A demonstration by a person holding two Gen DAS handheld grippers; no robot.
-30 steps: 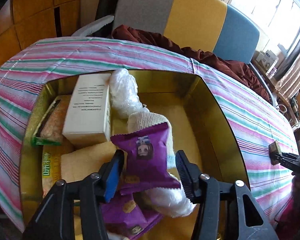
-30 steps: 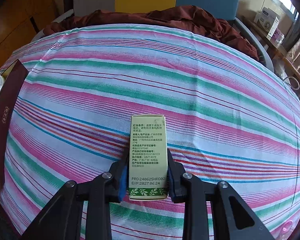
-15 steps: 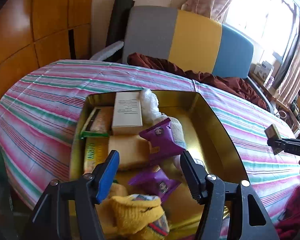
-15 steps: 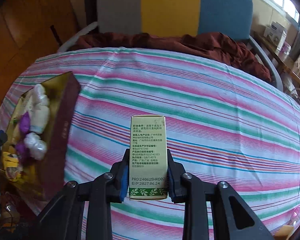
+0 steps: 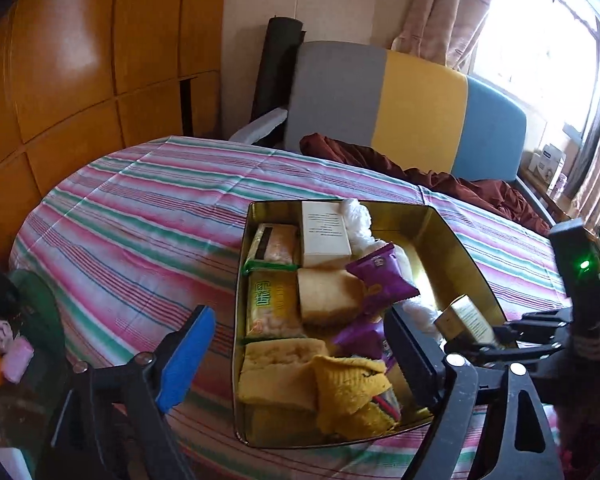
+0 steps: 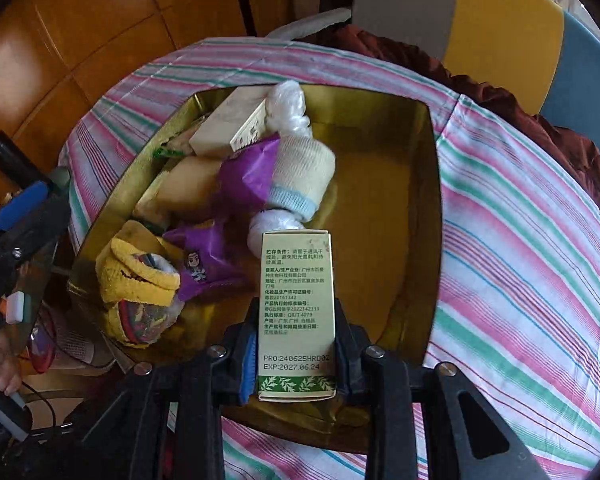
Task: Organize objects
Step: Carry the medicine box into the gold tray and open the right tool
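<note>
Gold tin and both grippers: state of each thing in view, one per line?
gold tin: lidless, left half packed, right half bare
green carton: clamped upright, held over the tin
right gripper: shut on the green carton
left gripper: open, jaws just widened, nothing between the fingers
purple snack packet: lying loose in the tin
yellow sock: bunched at the tin's near left corner
white box: lying flat at the back

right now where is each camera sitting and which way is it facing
Left wrist: on the left gripper, jaws open and empty, looking down and forward at the gold tin on the striped cloth; the right gripper enters at the right.
Right wrist: on the right gripper, looking steeply down into the tin past the green box it clamps; a hand shows at left.
Shared: tin, green box, purple packet.
</note>
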